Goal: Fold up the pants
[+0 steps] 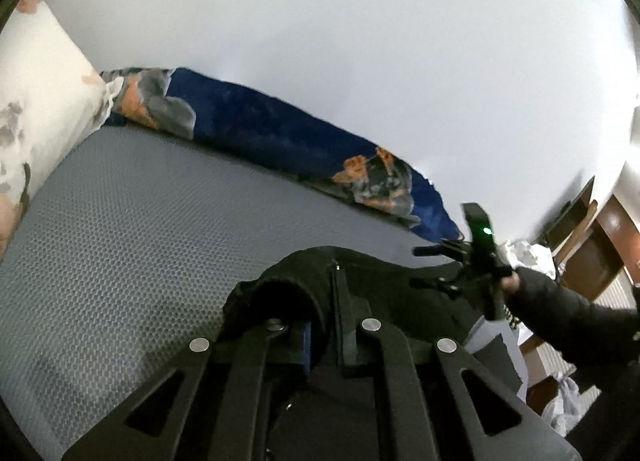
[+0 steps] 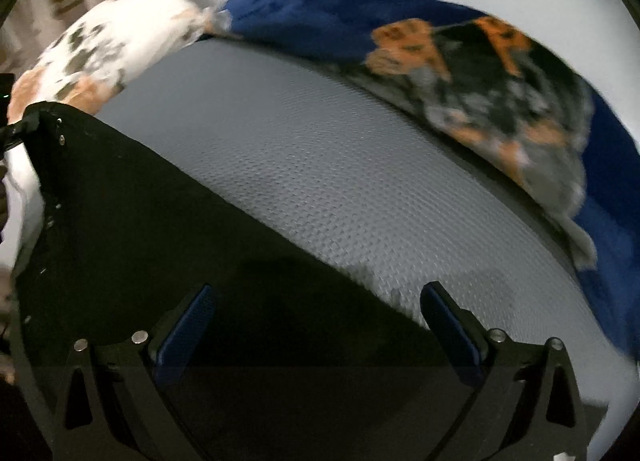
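The black pants (image 1: 392, 293) lie on a grey mesh mattress (image 1: 132, 221). My left gripper (image 1: 320, 327) is shut on a bunched fold of them and holds it raised off the bed. At the right of the left wrist view, a hand in a dark sleeve (image 1: 560, 309) holds my right gripper (image 1: 420, 267) above the pants. In the right wrist view the right gripper (image 2: 320, 321) is open. Its blue pads (image 2: 188, 325) stand wide apart over the pants (image 2: 160, 221), touching nothing. One pants corner (image 2: 40, 117) is lifted at the far left.
A blue blanket with orange and grey print (image 1: 280, 137) runs along the far edge by a white wall (image 1: 360, 41). A white flowered pillow (image 1: 40, 93) lies at the left end. Wooden furniture (image 1: 592, 253) and white cloth stand beyond the bed's right side.
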